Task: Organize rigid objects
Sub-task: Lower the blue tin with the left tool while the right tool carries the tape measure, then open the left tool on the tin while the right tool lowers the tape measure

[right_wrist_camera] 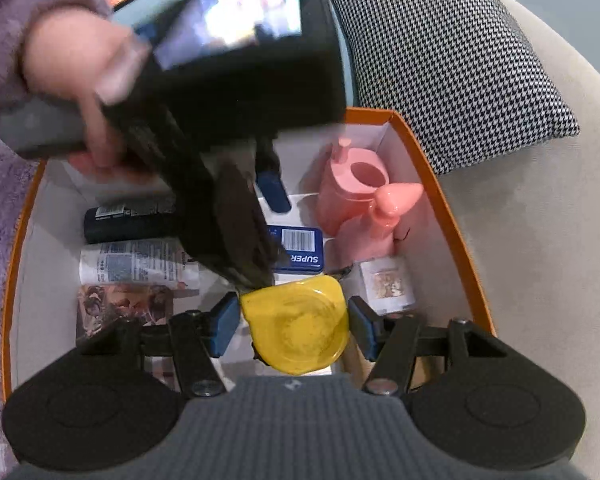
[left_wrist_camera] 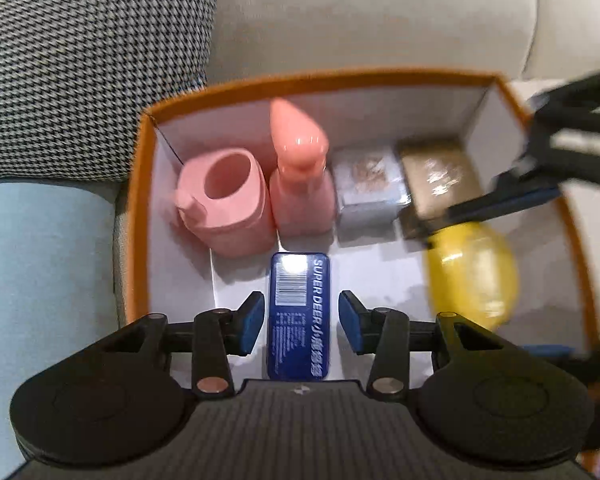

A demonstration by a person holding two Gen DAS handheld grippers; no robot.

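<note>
An orange-rimmed white box (left_wrist_camera: 140, 184) sits on a sofa and holds the objects. My left gripper (left_wrist_camera: 298, 322) is open, its pads on either side of a blue "SUPER DEER" tin (left_wrist_camera: 298, 312) lying on the box floor, not touching it. My right gripper (right_wrist_camera: 294, 326) straddles a yellow translucent container (right_wrist_camera: 298, 326); small gaps show at both pads. The yellow container (left_wrist_camera: 472, 272) and the right gripper's fingers (left_wrist_camera: 500, 200) also appear blurred in the left wrist view. The blue tin (right_wrist_camera: 300, 248) lies beyond the yellow container.
Two pink bottles (left_wrist_camera: 228, 200) (left_wrist_camera: 300, 176), a silver packet (left_wrist_camera: 368, 192) and a brown packet (left_wrist_camera: 436, 176) stand at the box's far wall. A dark bottle (right_wrist_camera: 128, 224), a white tube (right_wrist_camera: 136, 266) and a picture card (right_wrist_camera: 116, 304) lie at its other side. A houndstooth cushion (right_wrist_camera: 452, 56) lies beside the box.
</note>
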